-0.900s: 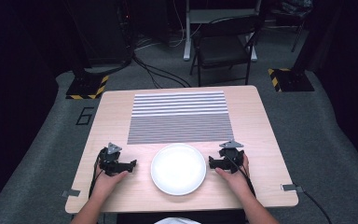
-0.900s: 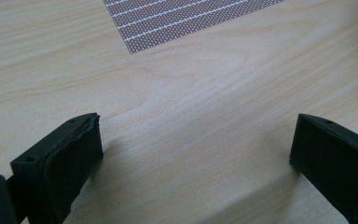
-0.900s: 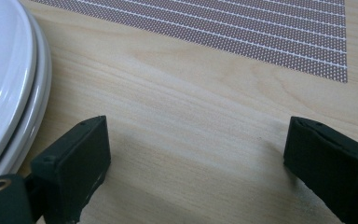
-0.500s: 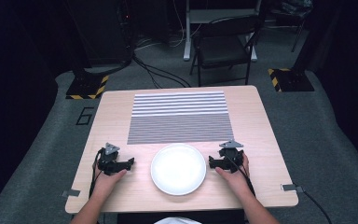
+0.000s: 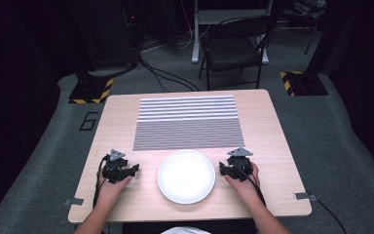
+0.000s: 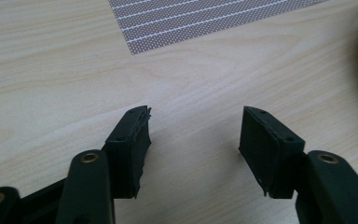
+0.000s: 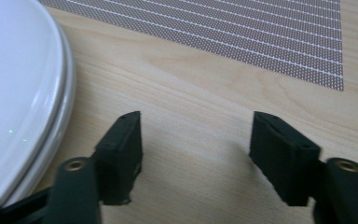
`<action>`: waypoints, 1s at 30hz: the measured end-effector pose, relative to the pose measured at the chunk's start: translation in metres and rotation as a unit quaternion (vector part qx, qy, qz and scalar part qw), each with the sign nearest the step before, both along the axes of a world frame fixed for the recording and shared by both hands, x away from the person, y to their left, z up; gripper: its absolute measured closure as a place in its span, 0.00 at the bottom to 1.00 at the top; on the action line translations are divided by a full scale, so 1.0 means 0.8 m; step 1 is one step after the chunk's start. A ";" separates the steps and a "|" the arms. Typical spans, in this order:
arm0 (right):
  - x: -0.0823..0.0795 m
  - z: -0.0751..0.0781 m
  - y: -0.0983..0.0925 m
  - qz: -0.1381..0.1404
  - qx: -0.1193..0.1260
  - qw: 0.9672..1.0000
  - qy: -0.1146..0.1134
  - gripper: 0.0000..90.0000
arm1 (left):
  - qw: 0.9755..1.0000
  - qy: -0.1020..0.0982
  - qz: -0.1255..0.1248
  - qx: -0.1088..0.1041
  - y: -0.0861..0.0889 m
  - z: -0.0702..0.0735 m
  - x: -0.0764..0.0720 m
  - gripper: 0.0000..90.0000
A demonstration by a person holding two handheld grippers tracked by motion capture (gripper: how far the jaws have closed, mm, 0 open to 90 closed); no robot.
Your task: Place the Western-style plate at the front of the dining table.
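A pale wooden tabletop [image 5: 272,141] fills the lower middle of the frame, standing on grey carpet floor [image 5: 48,161]. At upper centre a dark folding chair [image 5: 233,51] stands in front of a pale desk frame [image 5: 224,19]. Black cables [image 5: 165,78] trail across the floor at upper left of centre. Two stand bases edged with yellow-black hazard tape [image 5: 88,91] sit left and right of the far table edge. The room beyond lies in darkness.

A lab — hazard-taped stands [image 5: 88,90] (cables [image 5: 163,73] trailing) on carpet.
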State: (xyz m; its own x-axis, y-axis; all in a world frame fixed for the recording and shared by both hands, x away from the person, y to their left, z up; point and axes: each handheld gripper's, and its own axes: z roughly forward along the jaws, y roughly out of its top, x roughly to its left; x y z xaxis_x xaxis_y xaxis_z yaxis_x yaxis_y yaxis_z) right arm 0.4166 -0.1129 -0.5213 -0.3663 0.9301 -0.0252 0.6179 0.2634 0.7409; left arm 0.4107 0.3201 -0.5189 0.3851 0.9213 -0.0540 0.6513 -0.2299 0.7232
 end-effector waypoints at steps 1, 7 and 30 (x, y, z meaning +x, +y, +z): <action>-0.001 0.002 0.001 0.002 0.002 1.000 -0.004 0.45 | 1.000 -0.005 0.001 0.002 -0.001 0.000 0.000 0.49; -0.008 0.009 0.002 0.016 0.003 1.000 -0.012 0.51 | 1.000 -0.001 -0.006 -0.011 -0.002 0.004 -0.002 0.53; -0.041 0.052 0.000 0.025 0.102 0.994 0.012 0.61 | 0.999 -0.008 0.004 -0.045 -0.018 0.038 -0.025 0.54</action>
